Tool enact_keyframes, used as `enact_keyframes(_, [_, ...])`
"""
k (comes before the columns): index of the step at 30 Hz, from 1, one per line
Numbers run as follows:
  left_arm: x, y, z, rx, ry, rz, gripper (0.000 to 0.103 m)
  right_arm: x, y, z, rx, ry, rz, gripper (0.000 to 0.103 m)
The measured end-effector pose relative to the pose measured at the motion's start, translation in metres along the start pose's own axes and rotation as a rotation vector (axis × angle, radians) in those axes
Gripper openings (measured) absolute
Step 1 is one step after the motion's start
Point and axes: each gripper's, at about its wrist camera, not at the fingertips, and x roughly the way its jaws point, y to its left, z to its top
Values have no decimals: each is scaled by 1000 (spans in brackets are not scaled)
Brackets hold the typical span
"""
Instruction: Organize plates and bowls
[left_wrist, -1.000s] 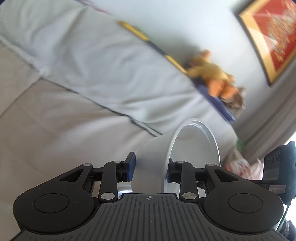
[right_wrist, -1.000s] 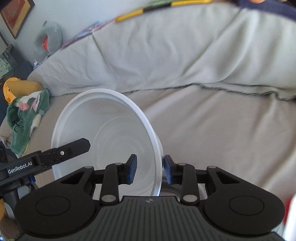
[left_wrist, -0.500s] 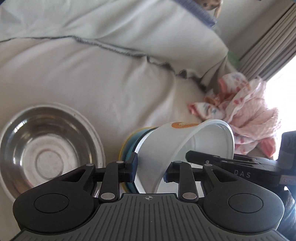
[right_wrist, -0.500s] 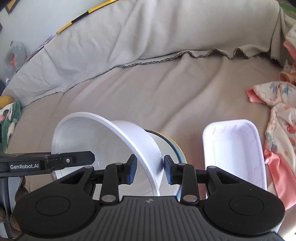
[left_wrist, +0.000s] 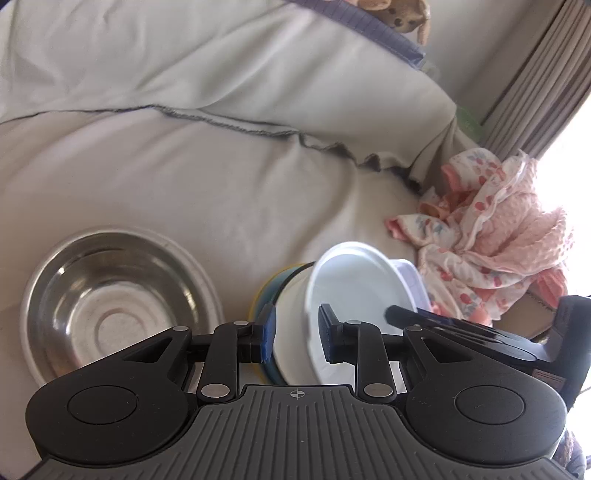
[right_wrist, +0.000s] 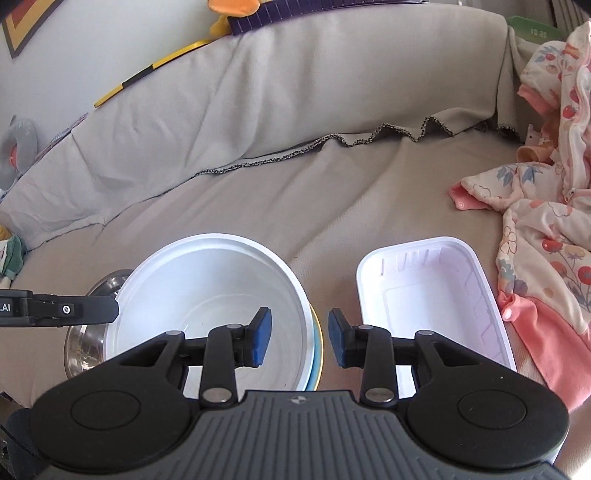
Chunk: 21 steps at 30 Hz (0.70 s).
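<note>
The round white plastic bowl (right_wrist: 207, 295) sits nested on a yellow-and-blue rimmed bowl (right_wrist: 317, 339) on the sofa cushion, stacked to save space; the right hand-held gripper (right_wrist: 300, 338) is opening, apparently releasing its rim, while the left hand-held gripper (left_wrist: 297, 334) straddles the opposite rim, slightly spread.

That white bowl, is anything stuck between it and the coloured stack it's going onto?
Nothing visible. The white bowl already sits in the coloured stack, its rim between both grippers' fingers; the steel bowl and white tray lie apart, either side.
</note>
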Motion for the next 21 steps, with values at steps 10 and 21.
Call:
enact_keyframes(10, [15, 17, -2, -35, 30, 20, 30, 4, -5, -8, 24, -4, -30, 36])
enact_keyframes(21, [-49, 79, -1, -28, -87, 94, 27, -62, 41, -7, 8, -84, 92, 47])
